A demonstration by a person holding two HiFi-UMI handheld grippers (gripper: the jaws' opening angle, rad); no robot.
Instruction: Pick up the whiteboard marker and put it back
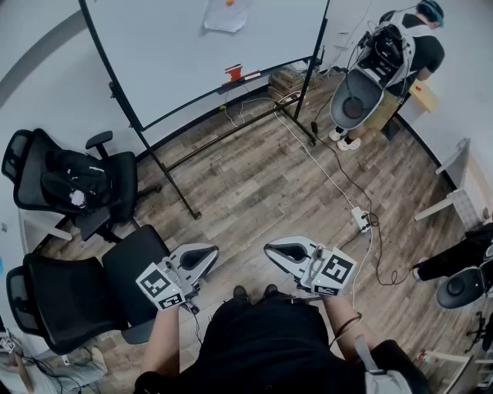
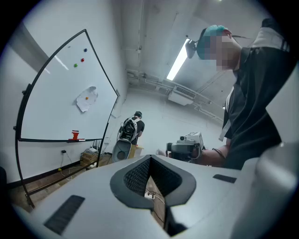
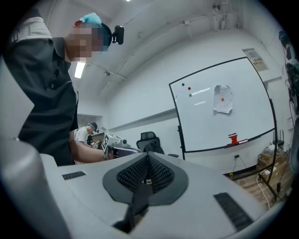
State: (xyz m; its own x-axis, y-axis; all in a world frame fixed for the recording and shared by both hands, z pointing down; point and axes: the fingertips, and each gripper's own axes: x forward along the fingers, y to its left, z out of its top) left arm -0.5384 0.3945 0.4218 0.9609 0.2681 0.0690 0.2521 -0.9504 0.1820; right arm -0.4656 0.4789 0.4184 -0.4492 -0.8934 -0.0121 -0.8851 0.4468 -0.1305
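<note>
Trouble looms if the left gripper (image 1: 208,252) and right gripper (image 1: 271,250), both closed and empty, reach the whiteboard marker (image 1: 249,76) on the far whiteboard (image 1: 192,46) ledge unopened and knock it off.

Floor: grey-brown wood-plank floor (image 1: 254,192)
Furniture: white whiteboard on black frame (image 1: 177,54); black office chair (image 1: 119,181); second black chair (image 1: 135,262)
Walls: plain white wall (image 2: 154,116)
Light: long lit ceiling tube lamp (image 2: 178,60)

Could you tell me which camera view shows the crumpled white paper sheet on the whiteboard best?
The right gripper view: the crumpled white paper sheet appears whole and face-on, with its orange magnet. The left gripper view shows it at a slant; the head view crops it at the top edge.
</note>
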